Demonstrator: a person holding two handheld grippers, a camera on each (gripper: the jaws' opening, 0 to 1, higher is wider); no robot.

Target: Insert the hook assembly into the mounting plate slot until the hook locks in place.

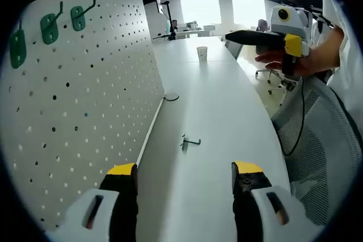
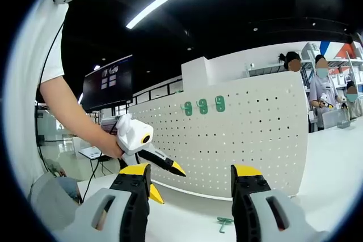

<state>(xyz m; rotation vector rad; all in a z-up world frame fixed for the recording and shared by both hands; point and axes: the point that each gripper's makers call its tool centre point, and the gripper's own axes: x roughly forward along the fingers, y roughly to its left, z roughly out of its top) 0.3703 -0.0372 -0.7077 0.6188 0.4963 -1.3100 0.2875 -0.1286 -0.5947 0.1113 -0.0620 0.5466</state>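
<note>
While the left gripper (image 1: pixel 184 177) hangs low over the white table (image 1: pixel 227 111), its yellow-tipped jaws stand wide apart with nothing between them. Ahead of them, a little past the jaw tips, a small green hook (image 1: pixel 189 142) lies flat on the tabletop, apart from both jaws and just beside the foot of the pegboard (image 1: pixel 85 100). That white pegboard stands upright along the table's left side in the left gripper view, and three green hooks (image 1: pixel 50 26) are already mounted in a row near its top edge. Farther down the table a round grommet (image 1: pixel 171 97) sits close to the board's base, and a paper cup (image 1: pixel 202 53) stands well beyond it. A mesh chair (image 1: pixel 317 140) is just off the table's right edge.

The right gripper (image 1: pixel 241 37) shows at upper right in that view, held in a hand (image 1: pixel 283 60) well above the table, its dark jaws pointing toward the board; from there I cannot tell their spacing. In the right gripper view its own jaws (image 2: pixel 190 177) rise wide apart and empty. Between them, low on the table, lies the loose hook (image 2: pixel 223 223), with the pegboard (image 2: pixel 249 145) upright behind it and the three mounted hooks (image 2: pixel 202 106) high on its face. The left gripper (image 2: pixel 164 177) comes in from the left, held by a hand (image 2: pixel 108 145), its jaws spread and empty, pointing toward the board's foot. A dark monitor (image 2: pixel 108 86) hangs behind, and people (image 2: pixel 323 92) stand beyond the board at right.
</note>
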